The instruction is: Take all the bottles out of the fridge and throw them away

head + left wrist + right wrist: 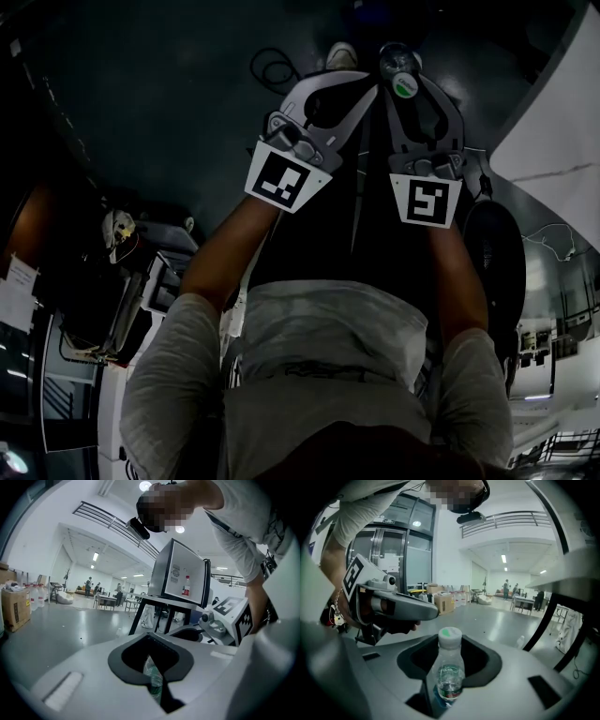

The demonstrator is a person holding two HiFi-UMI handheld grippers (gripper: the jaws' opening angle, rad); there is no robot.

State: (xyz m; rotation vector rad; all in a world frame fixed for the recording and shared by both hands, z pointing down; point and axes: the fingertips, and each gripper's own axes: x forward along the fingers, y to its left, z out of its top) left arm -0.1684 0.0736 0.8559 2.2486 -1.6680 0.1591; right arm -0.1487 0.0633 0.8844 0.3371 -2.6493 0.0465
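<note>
Since both are headed for the trash, my right gripper (447, 660) clamps a capped bottle (450, 679) upright, and my left gripper (153, 665) pinches a second bottle (154, 681).

A cardboard box (16, 609) stands off to one side of the hall, with big water jugs (37, 595) just beside it. Far back, a few people (89, 584) stand near some tables (107, 601) (too distant to make out more). A black cable (274, 67) lies looped on the dark floor (141, 112).
</note>
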